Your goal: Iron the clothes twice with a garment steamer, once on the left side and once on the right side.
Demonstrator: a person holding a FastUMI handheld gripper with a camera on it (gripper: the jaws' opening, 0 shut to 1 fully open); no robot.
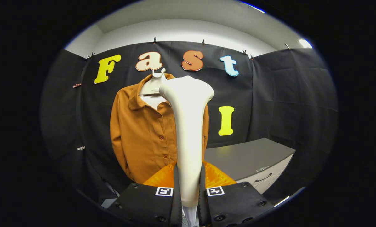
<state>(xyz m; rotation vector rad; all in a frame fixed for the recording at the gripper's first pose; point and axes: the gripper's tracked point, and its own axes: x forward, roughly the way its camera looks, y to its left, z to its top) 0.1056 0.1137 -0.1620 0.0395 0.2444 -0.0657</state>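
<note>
- Here, the gripper [188, 186] is clenched on the handle of the garment steamer [188, 126], with a finger pressed against each side of the pale shaft near its lower end.
- The steamer's long axis runs straight up from between the fingers, widening at the top into a rounded head that leans toward the clothes.
- The task's garment, a rust-brown button-front shirt [144, 132], hangs on a light hanger [155, 85] against the booth's black cloth wall [285, 94], beyond the fingers and directly behind the steamer.
- Most of the shirt shows to the left of the steamer shaft: the collar, the button placket and one long sleeve hanging down.
- Only a thin strip of the shirt shows on the right of the shaft, so the steamer is lined up nearer the shirt's right half than its middle.
- Whether the steamer head touches the cloth cannot be told; it looks to be short of the fabric, with the head level with the collar and shoulder.
- A grey-topped cabinet [251, 157] with a drawer handle stands to the right, below the shirt's hem line and apart from it.
- Judging from this, the coming move turns on a sideways shift: the head must travel left for the left-side pass, then run down along the shirt's hanging length.
</note>
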